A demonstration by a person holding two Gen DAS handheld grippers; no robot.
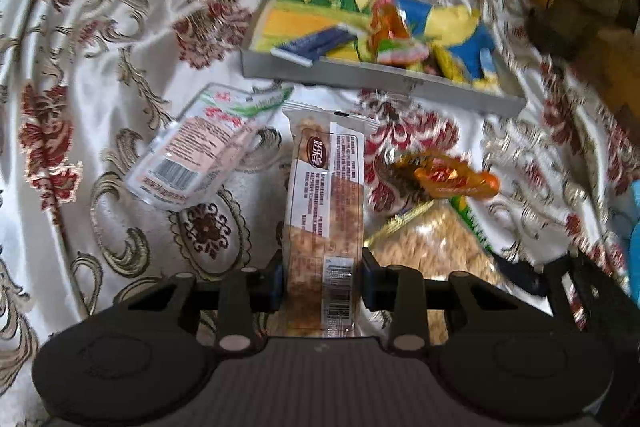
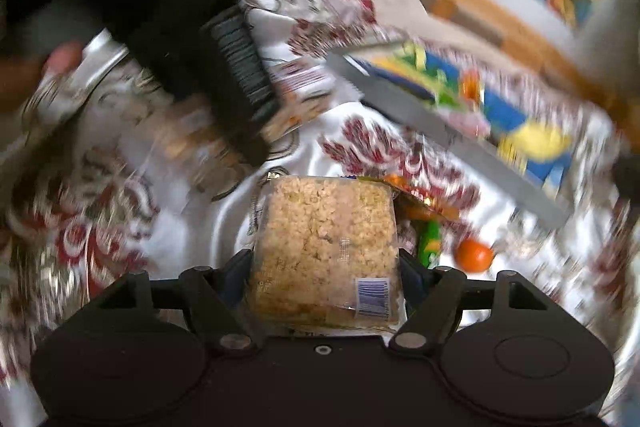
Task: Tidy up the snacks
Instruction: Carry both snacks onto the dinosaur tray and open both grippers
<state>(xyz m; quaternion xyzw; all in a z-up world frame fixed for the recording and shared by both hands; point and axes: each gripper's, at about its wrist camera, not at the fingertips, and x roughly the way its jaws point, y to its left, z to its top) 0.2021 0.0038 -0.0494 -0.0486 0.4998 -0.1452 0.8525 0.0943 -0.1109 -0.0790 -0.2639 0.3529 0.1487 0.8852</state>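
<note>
Left claw (image 1: 320,277) clenched on a long snack bar (image 1: 325,211) in a clear wrapper; the bar stands lengthwise between the fingers, pointing away from the claw. Ahead and left of it, a pink-and-white pouch (image 1: 196,155) lies flat on the flowered cloth (image 1: 80,59). Ahead and right, an orange candy (image 1: 452,179) rests on the cloth, touching the far end of a clear pack of puffed-rice cake (image 1: 432,247) that lies just right of the claw. Farther ahead, a grey tray (image 1: 384,79) holds several bright wrappers, a dark blue bar (image 1: 316,45) leaning over its near wall.

Right claw (image 2: 326,281) grasping the rice cake pack (image 2: 324,247), fingers pressed on both sides. Just right of it, the orange candy (image 2: 474,255) and a green wrapper (image 2: 430,243). The tray (image 2: 452,139) sits ahead and right, tilted in view. The other tool's dark body (image 2: 168,27) fills the upper left. Right wrist view heavily blurred; small print unreadable.
</note>
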